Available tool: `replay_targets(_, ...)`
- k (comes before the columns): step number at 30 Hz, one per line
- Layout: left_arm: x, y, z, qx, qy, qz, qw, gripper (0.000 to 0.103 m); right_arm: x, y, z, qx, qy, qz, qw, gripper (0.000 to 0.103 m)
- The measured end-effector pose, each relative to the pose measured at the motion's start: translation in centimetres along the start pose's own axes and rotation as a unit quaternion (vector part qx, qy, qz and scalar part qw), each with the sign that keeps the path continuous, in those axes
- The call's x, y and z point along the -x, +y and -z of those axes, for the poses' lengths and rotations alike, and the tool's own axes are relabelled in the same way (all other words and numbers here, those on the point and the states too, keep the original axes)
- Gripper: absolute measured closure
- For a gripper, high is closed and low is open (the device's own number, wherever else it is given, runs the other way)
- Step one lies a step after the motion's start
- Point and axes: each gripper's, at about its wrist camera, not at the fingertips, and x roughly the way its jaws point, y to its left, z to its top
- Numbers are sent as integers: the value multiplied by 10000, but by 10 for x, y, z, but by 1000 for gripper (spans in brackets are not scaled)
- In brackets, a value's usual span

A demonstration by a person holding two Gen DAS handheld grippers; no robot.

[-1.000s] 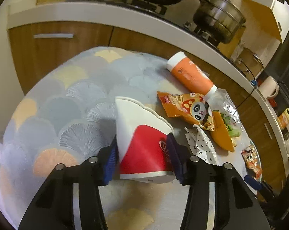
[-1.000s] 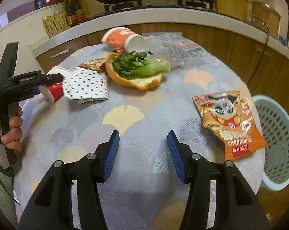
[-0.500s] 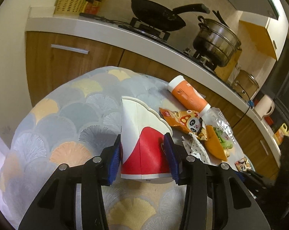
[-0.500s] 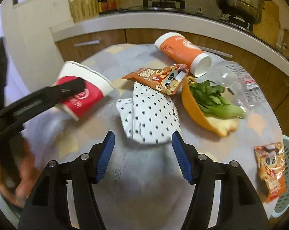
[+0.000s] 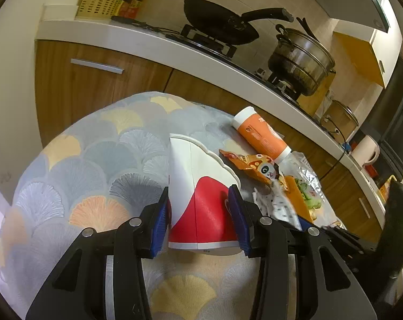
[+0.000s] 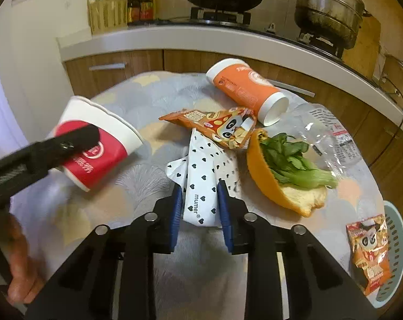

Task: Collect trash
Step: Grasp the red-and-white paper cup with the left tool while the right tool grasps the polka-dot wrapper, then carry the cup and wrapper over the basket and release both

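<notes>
Just left of the peel (image 6: 281, 186), our right gripper (image 6: 198, 200) has just closed on the wrapper (image 6: 201, 176), left gripper (image 5: 201, 213) pinches the cup (image 5: 198, 200); thin wrapper may slip out when we lift toward the basket (image 6: 396, 240).

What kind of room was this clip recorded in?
A home kitchen, most likely. A black wok and a steel stockpot sit on a gas hob set in a white countertop above wooden cabinets. The trash lies on a round table with a fan-patterned cloth in front of it.
</notes>
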Motion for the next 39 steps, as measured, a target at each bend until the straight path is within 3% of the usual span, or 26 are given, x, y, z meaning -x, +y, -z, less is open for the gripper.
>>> replay_targets(3, 11, -8, 3, -80, -61, 58, 9999, 62, 20, -7, 5, -79, -143, -147, 9998, 92)
replay_targets(8, 35, -33, 6, -265, -198, 261, 9991, 62, 63, -29, 17, -327, -434, -292, 9981, 93)
replay_targets(13, 44, -75, 6, -568, -116, 663, 9961, 62, 103, -62, 33, -664, -699, -272, 9950, 93)
replay_targets(21, 34, -168, 22, -1339, 108, 1123, 9845, 62, 160, -141, 61, -1129, -1192, 441, 9854, 93)
replay_targets(27, 17, -246, 40, -1942, 321, 1370, 9708, 62, 188, -213, 88, -1662, -1405, 1055, 9703, 93)
replay_targets(33, -14, -305, 56, -2267, 660, 1586, 9587, 62, 195, -292, 126, -2352, -1243, 1637, 9500, 93)
replay_targets(39, -56, -375, 81, -2663, 1117, 1764, 9410, 62, 174, -355, 162, -2962, -782, 1814, 9345, 93)
